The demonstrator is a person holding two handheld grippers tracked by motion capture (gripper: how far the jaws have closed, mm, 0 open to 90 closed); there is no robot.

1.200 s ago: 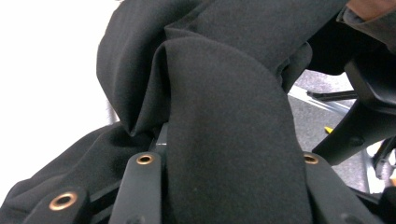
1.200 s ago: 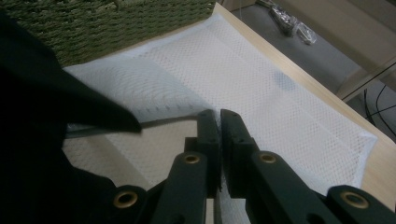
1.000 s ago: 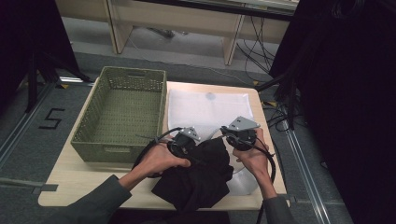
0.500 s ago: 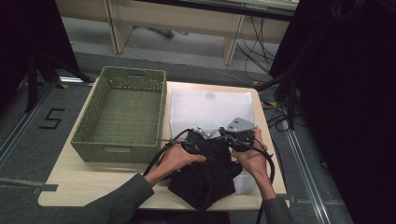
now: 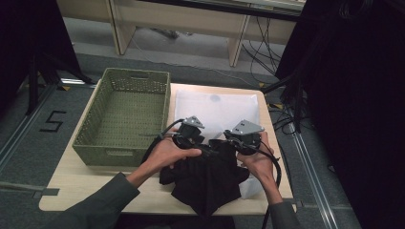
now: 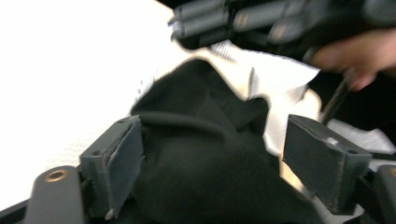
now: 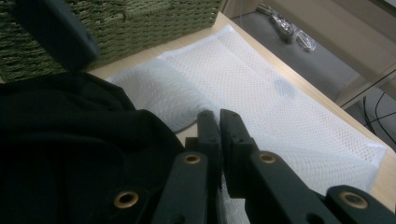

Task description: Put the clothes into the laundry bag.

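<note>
A black garment (image 5: 205, 179) lies bunched at the table's front, its upper part on a white mesh bag (image 5: 215, 107). My left gripper (image 5: 204, 146) reaches into the garment from the left. In the left gripper view its jaws (image 6: 215, 149) stand wide apart and have just been opening; black cloth (image 6: 201, 163) lies between them, and the pads do not press on it. My right gripper (image 5: 229, 143) is close to its right. Its jaws (image 7: 217, 119) are shut on the raised edge of the mesh bag (image 7: 280, 107), beside the garment (image 7: 70, 154).
A green woven basket (image 5: 119, 114) with nothing in it stands on the left of the wooden table (image 5: 71, 186). Both forearms come in from the bottom. Cables trail from the grippers. Dark stands and floor cables surround the table.
The left hand has moved right, towards the right gripper, taking the black garment further onto the bag. The left jaws have opened. The right gripper has stayed in place.
</note>
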